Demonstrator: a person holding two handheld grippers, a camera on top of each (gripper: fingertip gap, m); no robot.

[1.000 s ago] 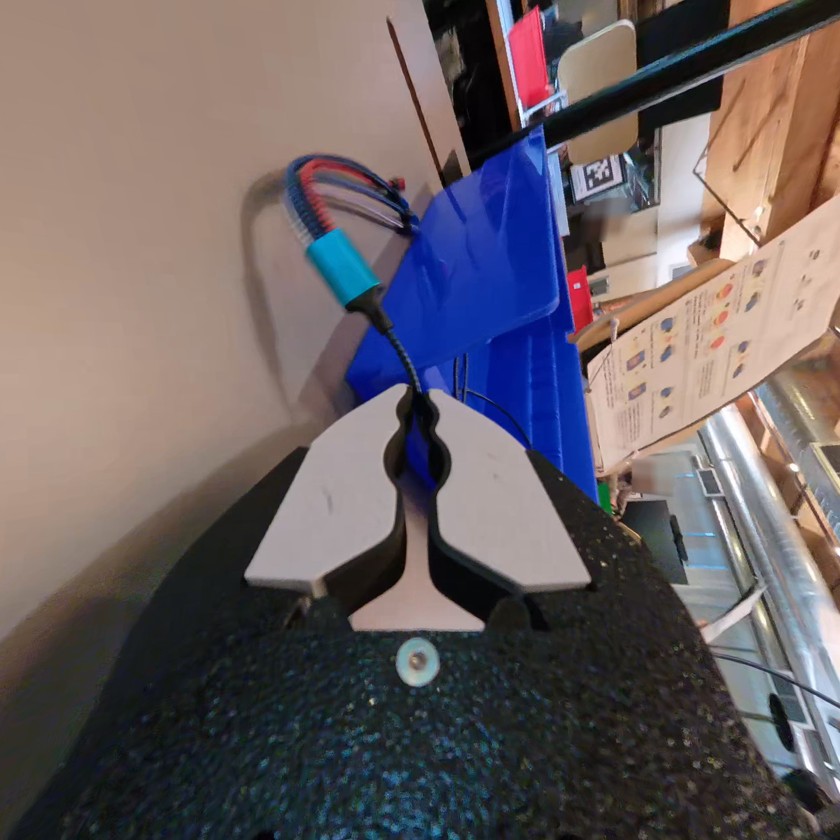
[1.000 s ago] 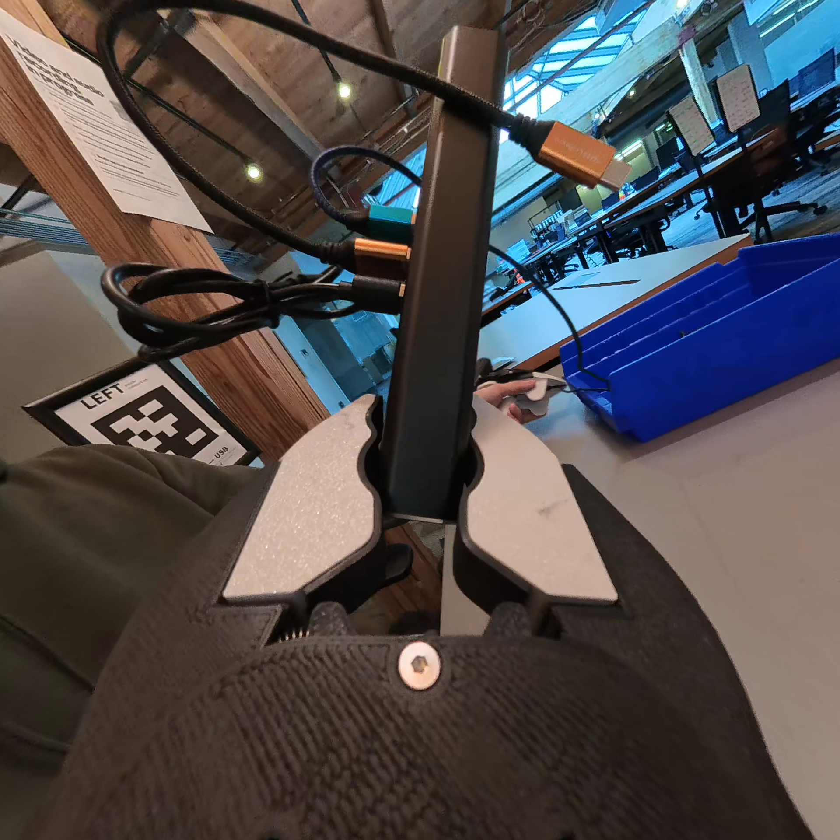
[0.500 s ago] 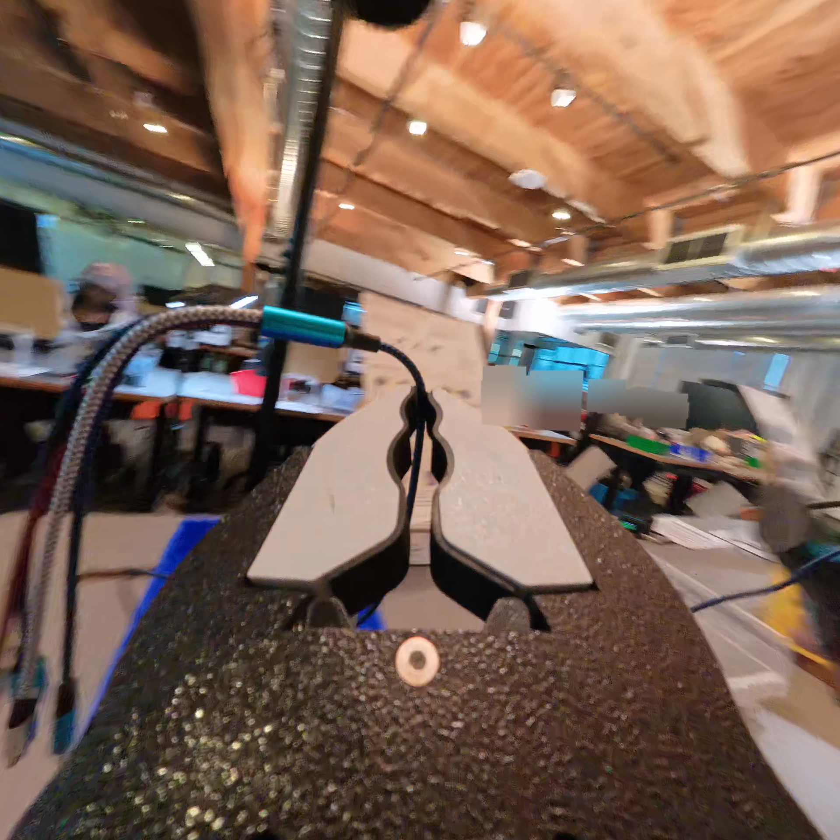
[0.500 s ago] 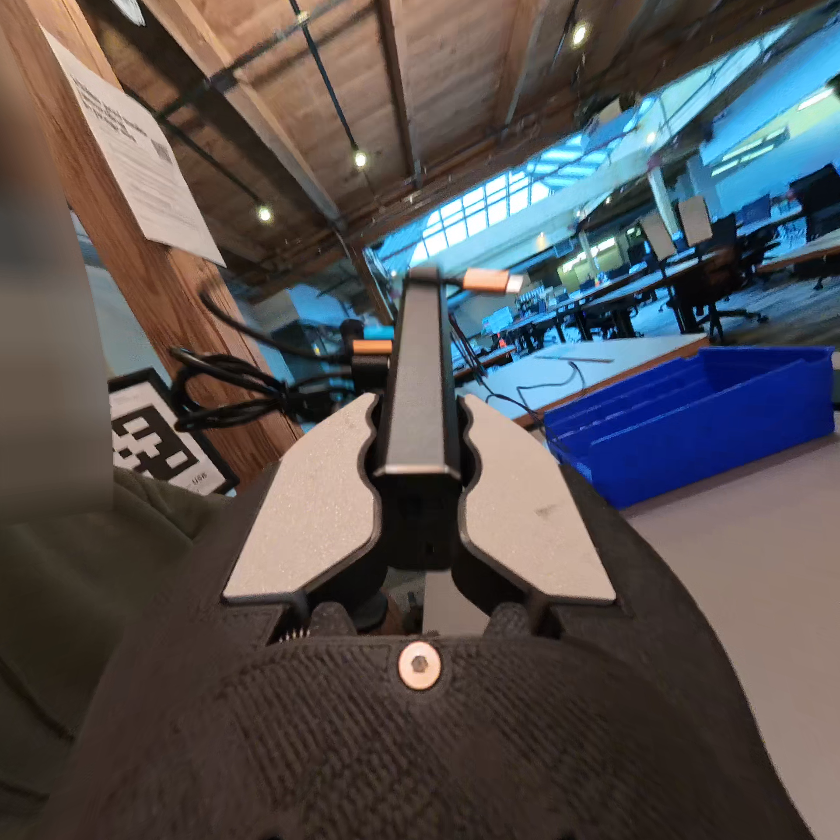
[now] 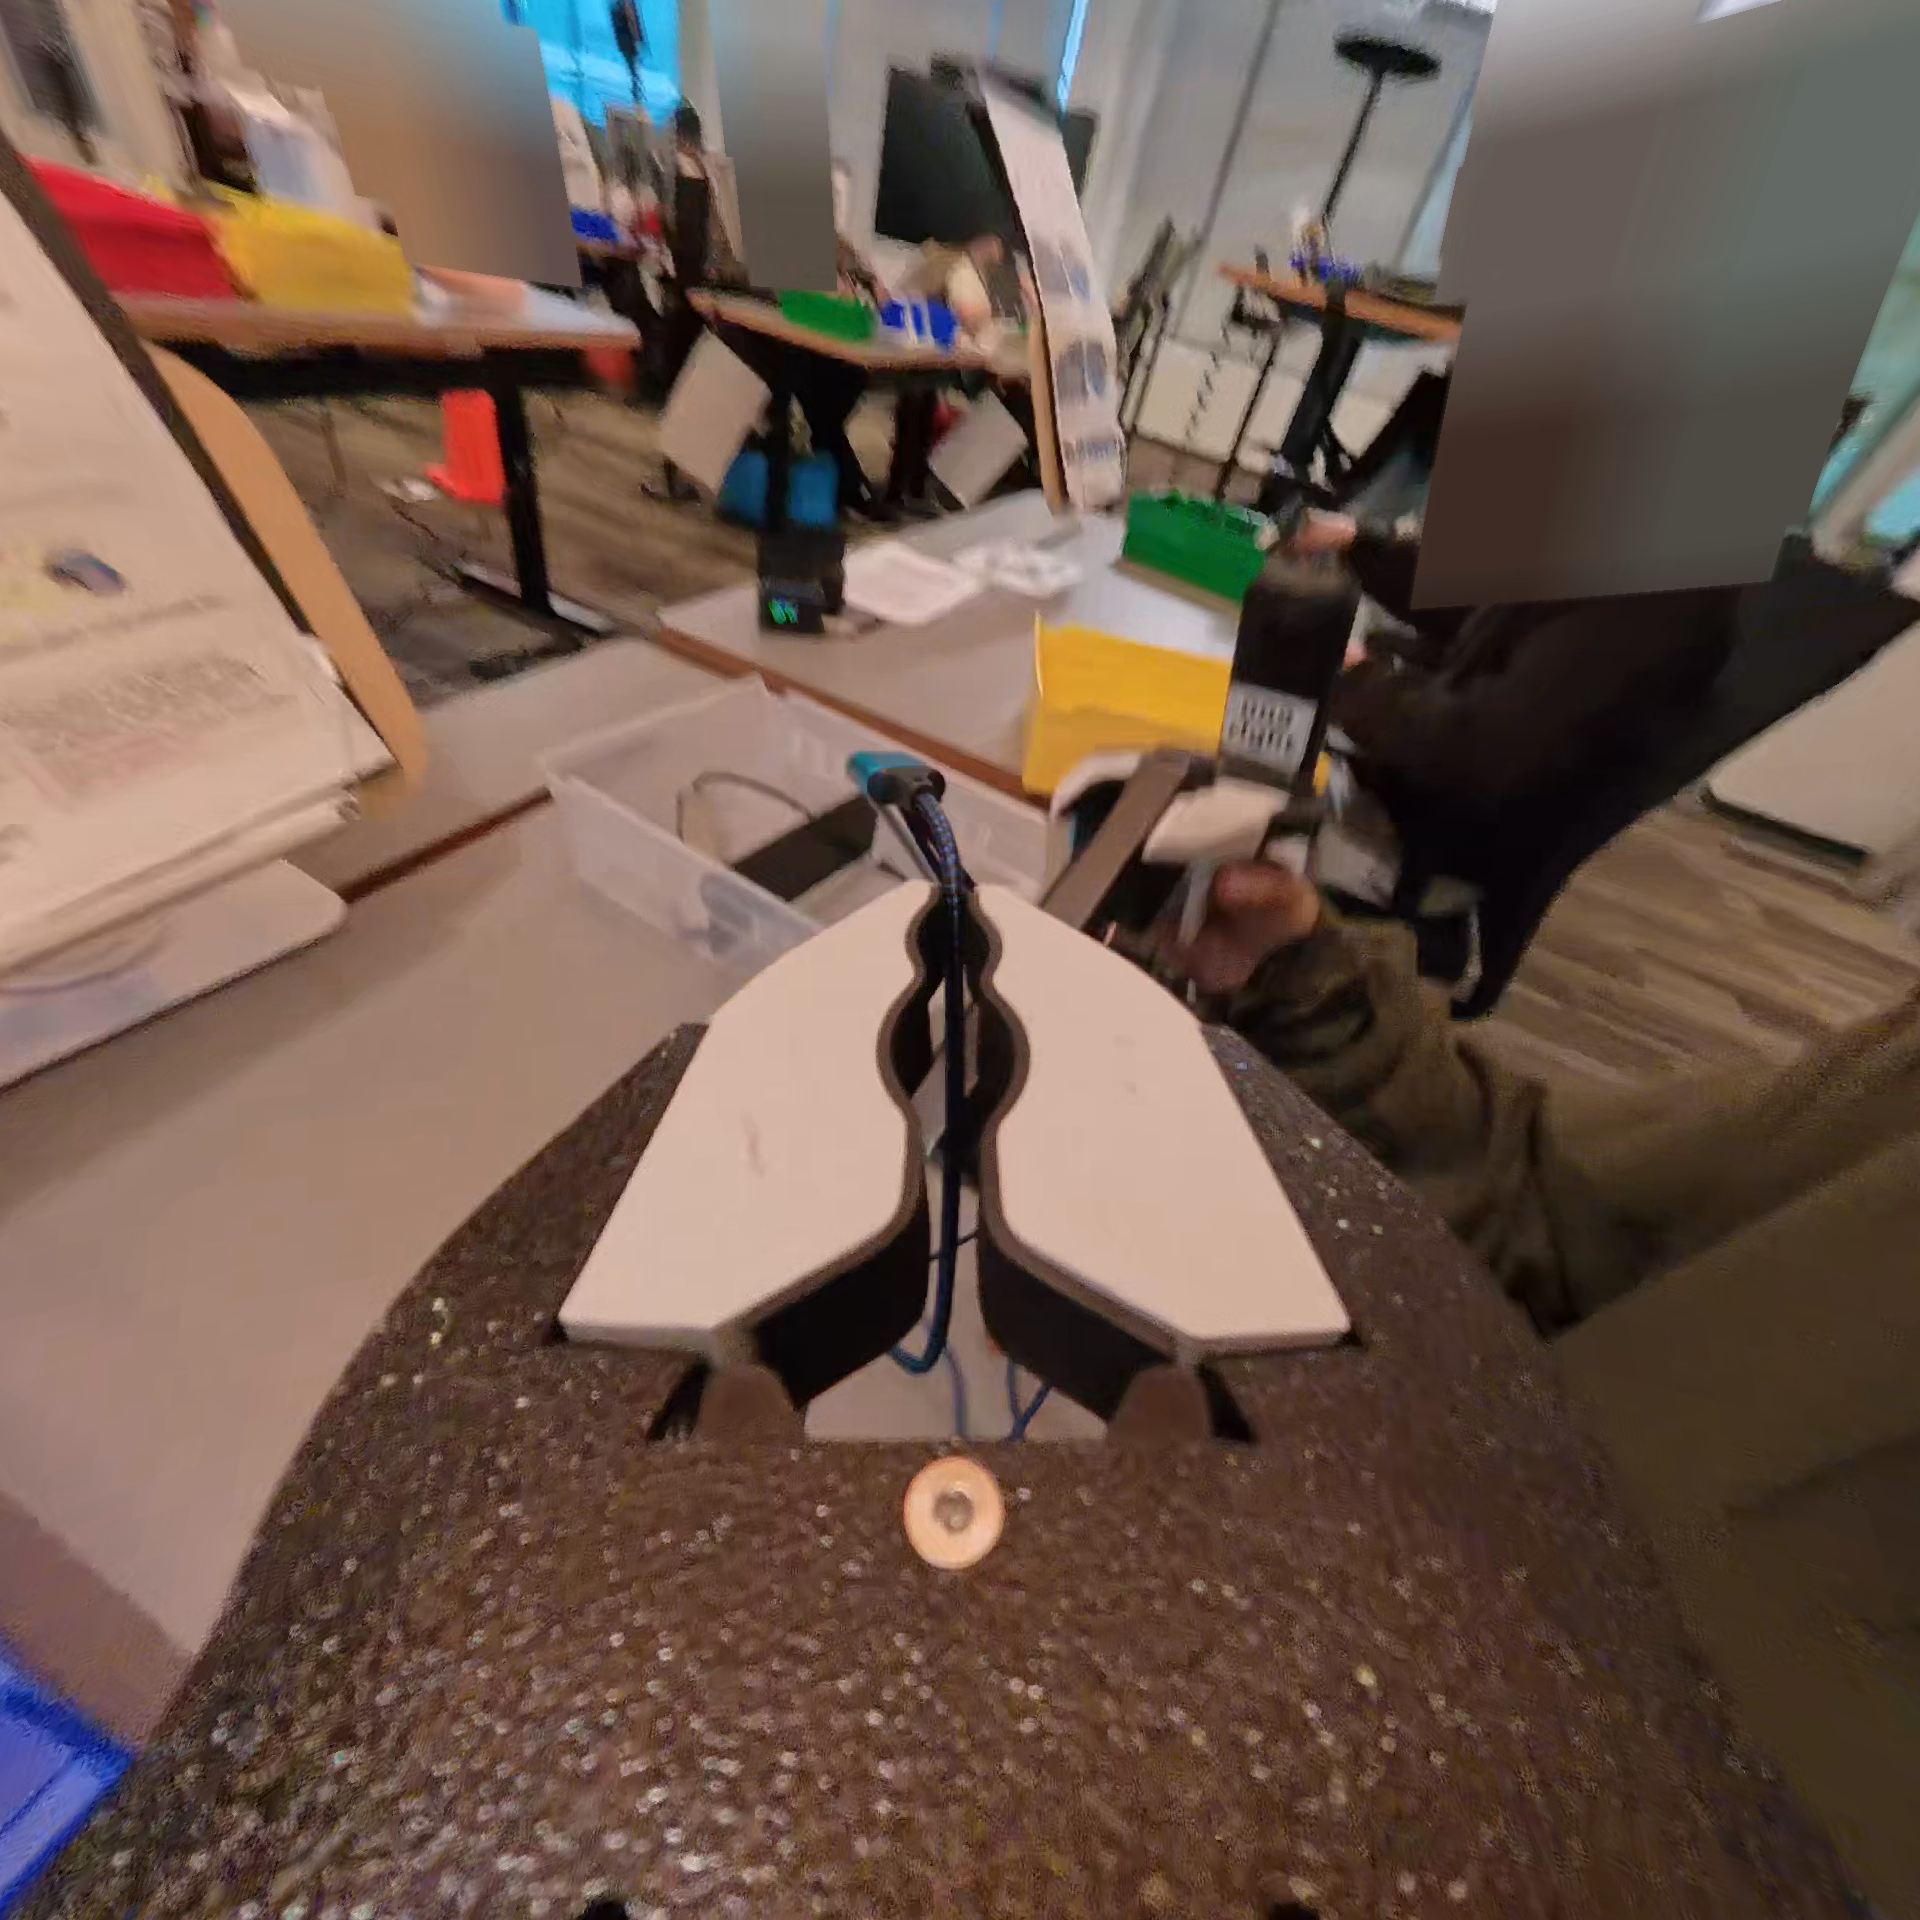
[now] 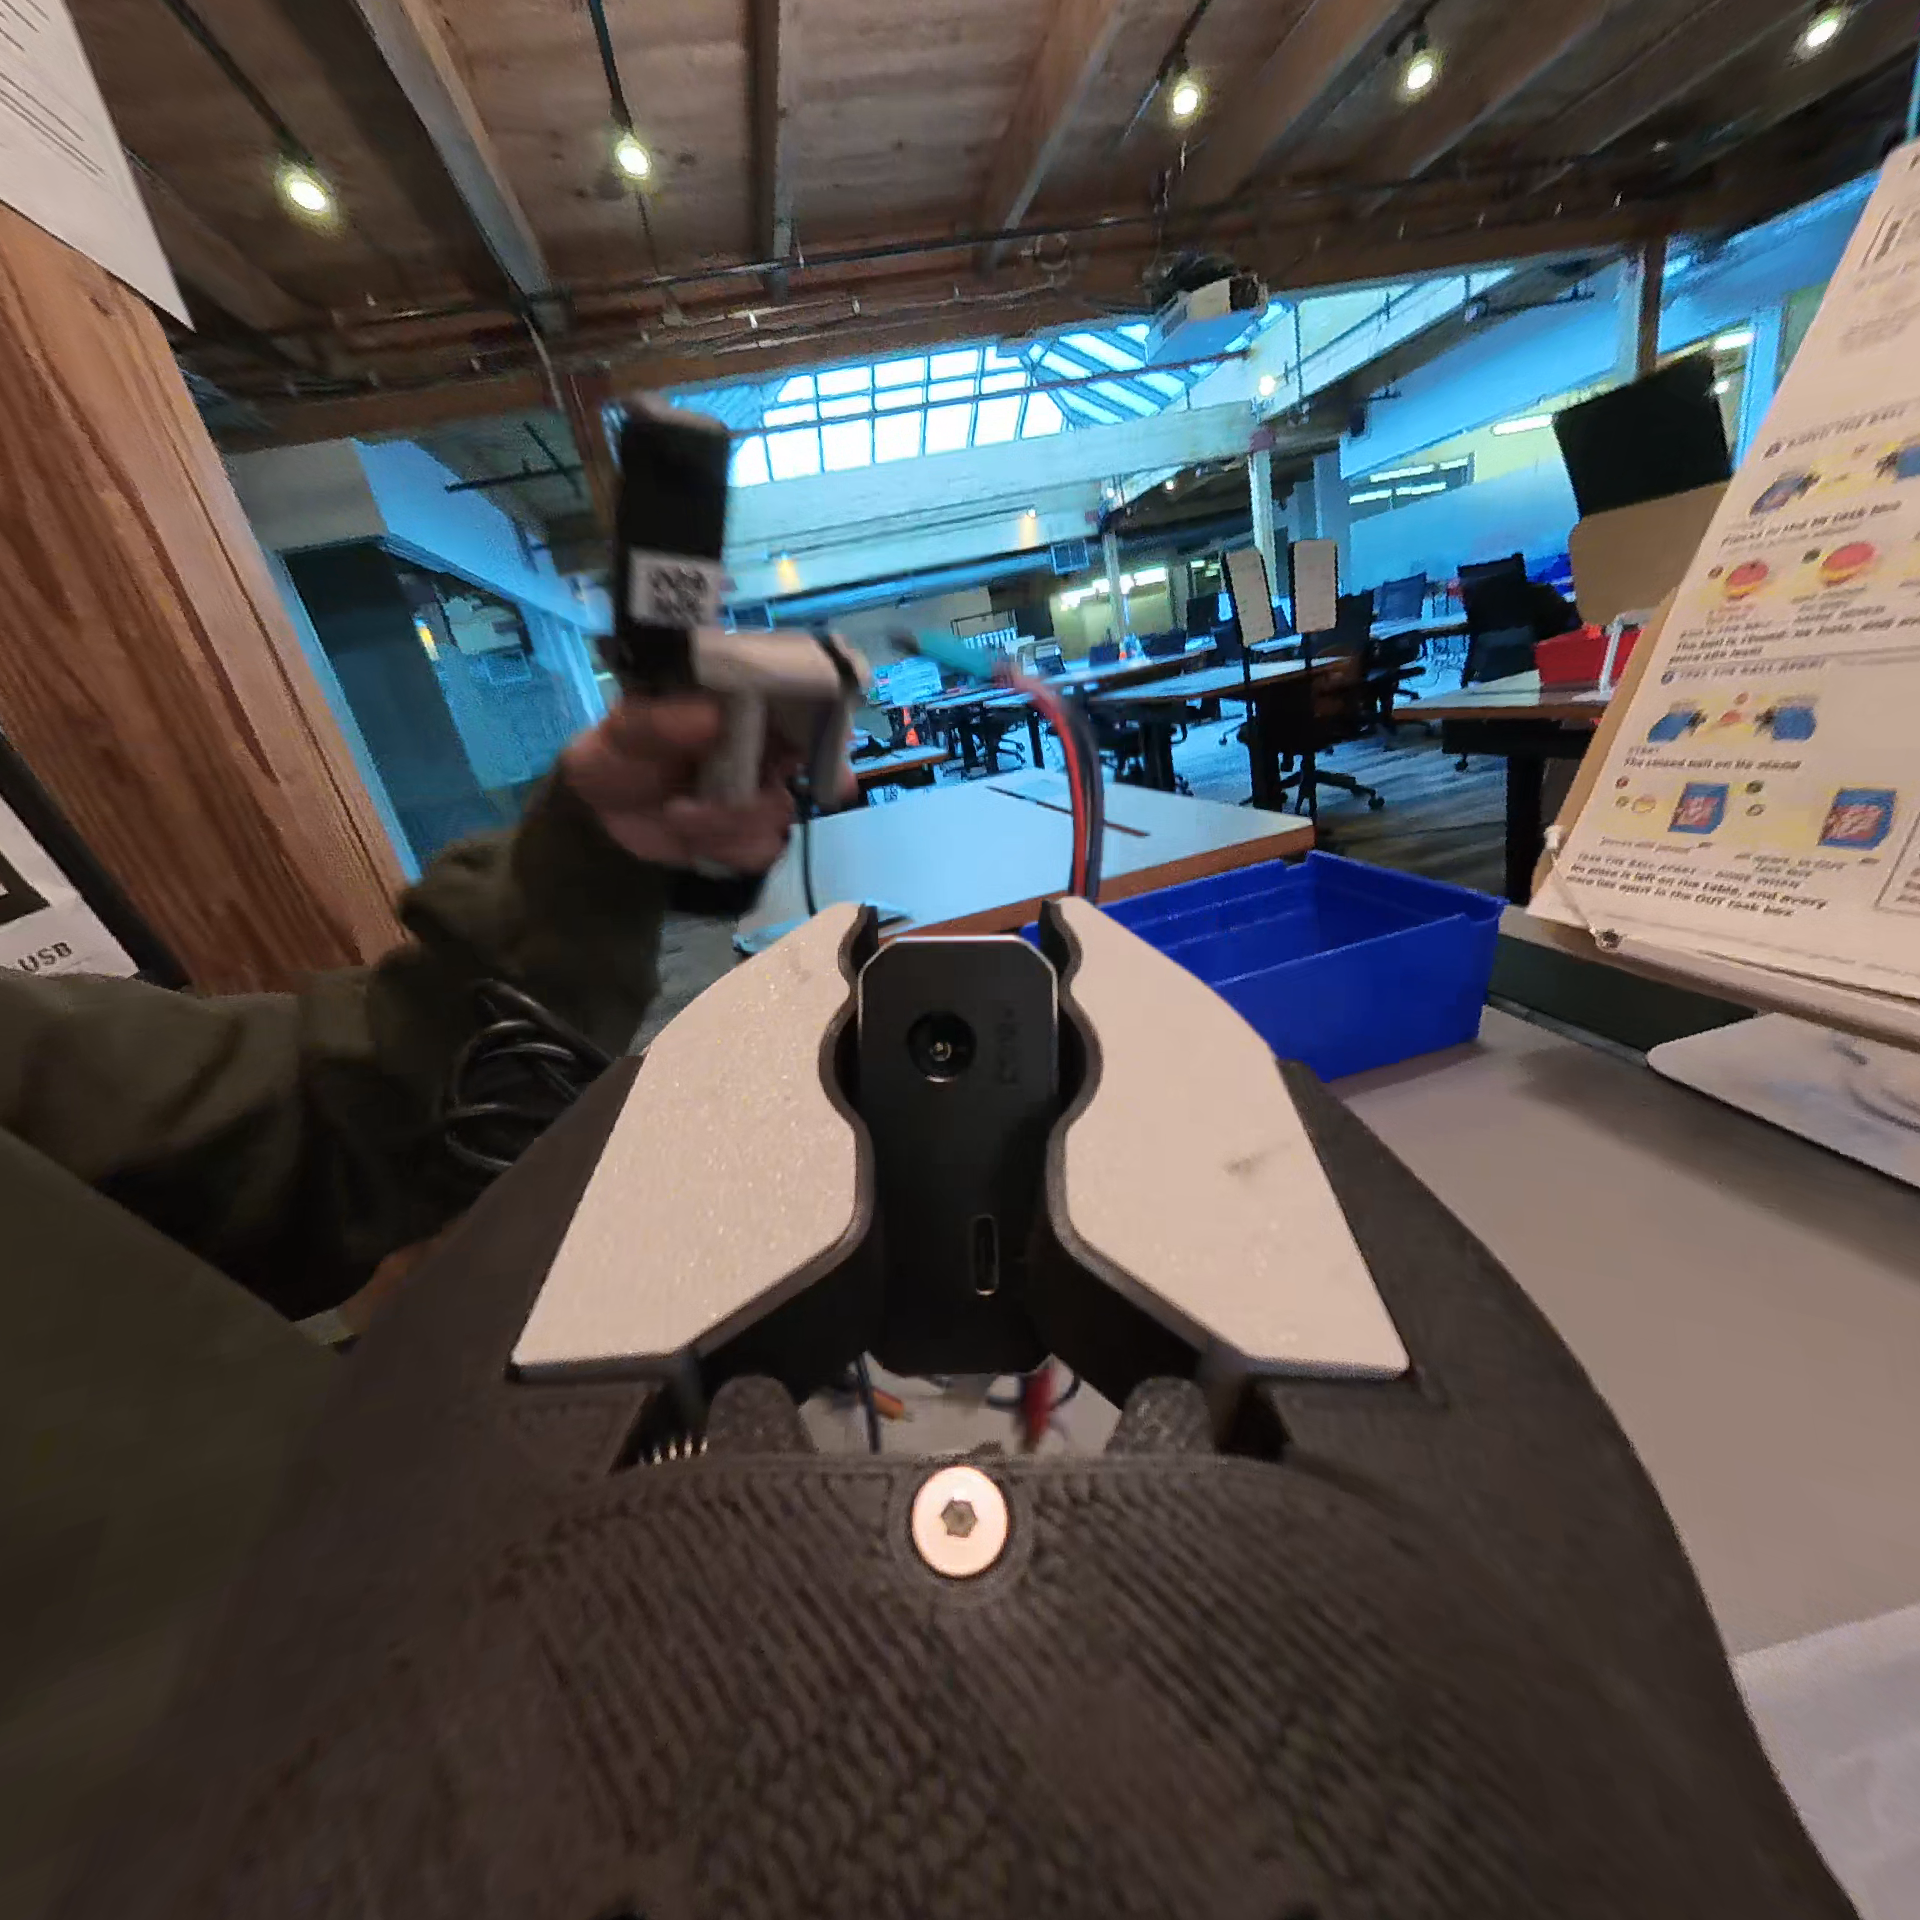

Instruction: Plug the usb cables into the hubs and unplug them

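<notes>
Left wrist view puts my left gripper point(image 5: 951, 914) at frame centre, its jaws pinched on the blue braided USB cable point(image 5: 948, 987) just behind the teal connector point(image 5: 883, 777). I hold it that close to the plug, I think, so the free end stays stiff enough to aim. The connector points away from me over a clear plastic tub point(image 5: 665, 821) on the grey table point(image 5: 312, 1091), and it is not in any port.

At right of that frame my right hand point(image 5: 1252, 920) holds the other tool, with the dark hub point(image 5: 1117, 831) slanting out of it.

In the right wrist view, my right gripper point(image 6: 956, 935) is clamped on the black USB hub point(image 6: 956, 1049) at centre, end face toward the camera. Gripping its sides presumably keeps the ports clear and braces it for insertion. My left hand point(image 6: 675, 769), blurred, is at upper left; a blue bin point(image 6: 1309, 956) sits on the table at right
</notes>
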